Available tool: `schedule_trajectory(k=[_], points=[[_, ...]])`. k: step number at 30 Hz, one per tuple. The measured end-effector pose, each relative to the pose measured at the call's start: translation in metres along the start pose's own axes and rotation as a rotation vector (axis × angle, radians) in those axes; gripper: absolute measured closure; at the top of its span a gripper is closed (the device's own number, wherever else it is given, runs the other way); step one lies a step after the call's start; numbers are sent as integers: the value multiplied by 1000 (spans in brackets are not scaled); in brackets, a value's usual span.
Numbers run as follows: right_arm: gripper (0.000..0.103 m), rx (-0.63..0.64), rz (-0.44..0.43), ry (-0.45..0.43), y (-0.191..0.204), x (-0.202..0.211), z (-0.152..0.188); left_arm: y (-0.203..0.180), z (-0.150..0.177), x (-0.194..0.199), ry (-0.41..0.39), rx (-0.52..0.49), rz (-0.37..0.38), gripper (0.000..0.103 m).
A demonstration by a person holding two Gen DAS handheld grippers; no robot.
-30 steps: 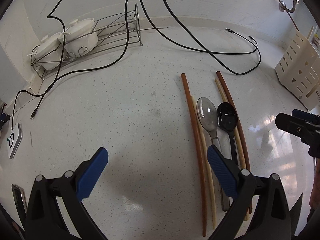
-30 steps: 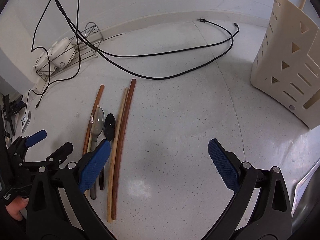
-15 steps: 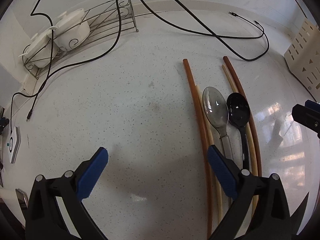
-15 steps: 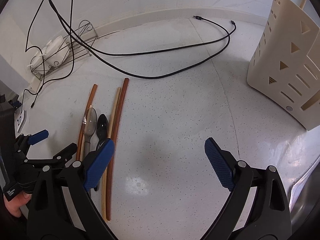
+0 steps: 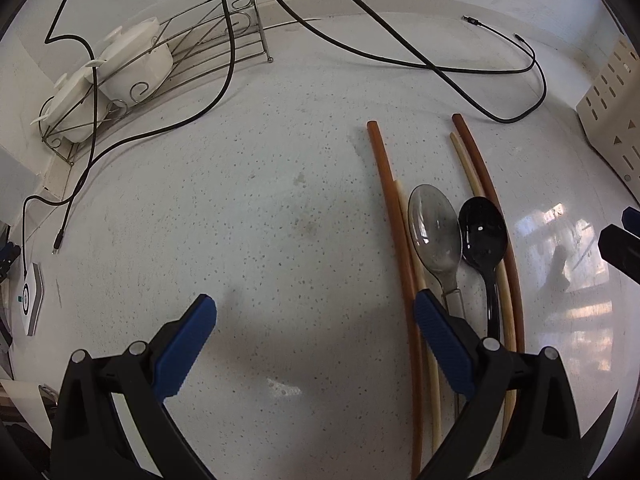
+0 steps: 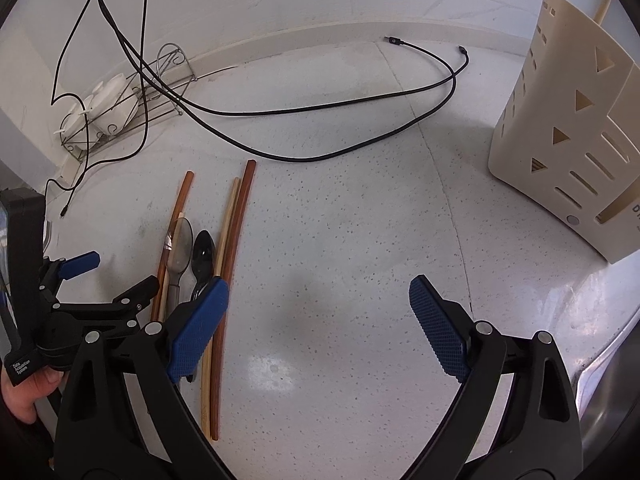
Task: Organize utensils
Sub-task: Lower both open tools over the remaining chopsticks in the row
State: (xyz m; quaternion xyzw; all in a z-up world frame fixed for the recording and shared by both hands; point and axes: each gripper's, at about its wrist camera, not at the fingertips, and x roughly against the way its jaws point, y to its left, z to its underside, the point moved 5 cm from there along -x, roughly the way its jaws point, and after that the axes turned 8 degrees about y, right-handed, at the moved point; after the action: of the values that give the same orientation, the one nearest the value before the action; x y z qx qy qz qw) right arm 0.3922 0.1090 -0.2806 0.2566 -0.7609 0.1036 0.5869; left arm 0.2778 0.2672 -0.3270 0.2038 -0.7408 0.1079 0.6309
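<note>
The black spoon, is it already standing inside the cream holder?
No, the black spoon lies flat on the counter between the chopsticks, far from the cream holder.

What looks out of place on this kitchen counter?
Loose black cables sprawl across the counter, one draped over the wire rack. The chopsticks and spoons lie neatly side by side.

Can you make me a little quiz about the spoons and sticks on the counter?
1. True or false: the black spoon lies right beside the clear spoon.
2. How many chopsticks lie on the counter? A) two B) four C) six
3. Fill in: both tongs, left and right, are ____ and hold nothing.

Key: 1 true; 2 B; 3 open.
</note>
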Motion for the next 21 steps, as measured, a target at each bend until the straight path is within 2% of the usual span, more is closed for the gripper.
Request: schedule_trajectory(k=[7, 16, 17, 19, 21], points=[[16, 7, 8, 1, 1, 1, 1, -7, -3, -4, 26, -31, -24, 5], [16, 20, 13, 18, 6, -2, -1, 5, 1, -9, 67, -6, 28, 6], [16, 22, 13, 19, 7, -3, -1, 5, 2, -9, 71, -6, 41, 9], [16, 30, 14, 21, 9, -3, -2, 7, 4, -6, 81, -1, 72, 26], [16, 40, 12, 24, 12, -3, -2, 6, 5, -5, 98, -12, 81, 30]])
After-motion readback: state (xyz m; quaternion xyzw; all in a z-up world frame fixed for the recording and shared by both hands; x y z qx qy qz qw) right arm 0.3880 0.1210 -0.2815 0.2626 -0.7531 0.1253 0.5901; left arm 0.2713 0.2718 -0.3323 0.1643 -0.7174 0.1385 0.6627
